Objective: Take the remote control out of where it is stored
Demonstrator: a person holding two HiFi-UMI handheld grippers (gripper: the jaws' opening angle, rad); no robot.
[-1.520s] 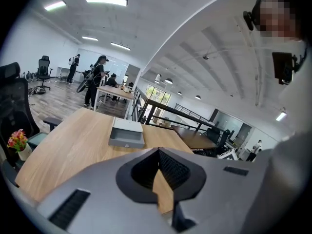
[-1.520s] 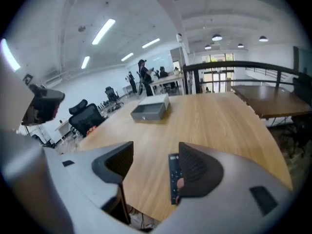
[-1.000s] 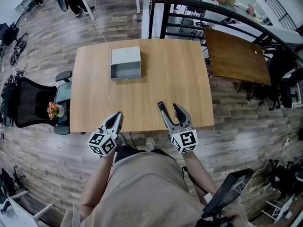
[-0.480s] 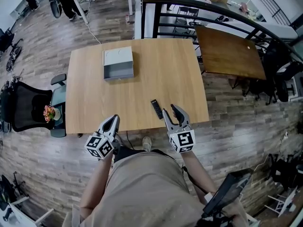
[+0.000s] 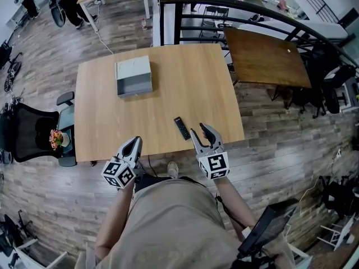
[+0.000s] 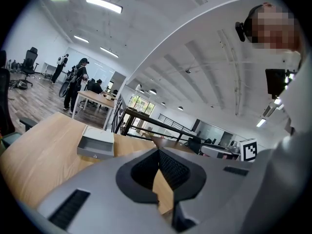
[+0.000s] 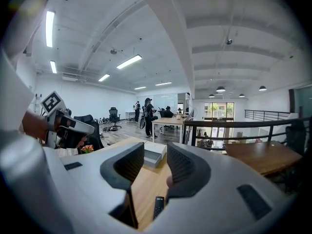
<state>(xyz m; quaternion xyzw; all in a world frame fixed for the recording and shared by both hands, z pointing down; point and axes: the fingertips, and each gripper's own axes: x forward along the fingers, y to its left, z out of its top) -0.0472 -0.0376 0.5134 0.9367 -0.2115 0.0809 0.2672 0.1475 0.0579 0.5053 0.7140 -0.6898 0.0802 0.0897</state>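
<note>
The black remote control point(image 5: 181, 128) point(image 7: 158, 206) lies flat on the light wooden table point(image 5: 112, 122), near its front edge. My right gripper point(image 5: 200, 132) point(image 7: 155, 165) hovers just right of it, apart from it; its jaws have just been closing partway and stand open with nothing between them. A grey drawer box point(image 5: 133, 76) point(image 6: 96, 143) point(image 7: 153, 154) sits at the far left of the table, its open side toward me. My left gripper point(image 5: 133, 144) point(image 6: 158, 152) is shut and empty at the table's front edge.
A black office chair point(image 5: 28, 130) with a small bunch of flowers point(image 5: 56, 138) stands left of the table. A dark brown table point(image 5: 266, 58) and a black railing point(image 5: 235, 7) lie to the right and behind. People stand far off by another table point(image 7: 146, 112).
The remote was at the right gripper's jaws and now lies on the table, apart from them. Both grippers have drawn back toward the table's front edge.
</note>
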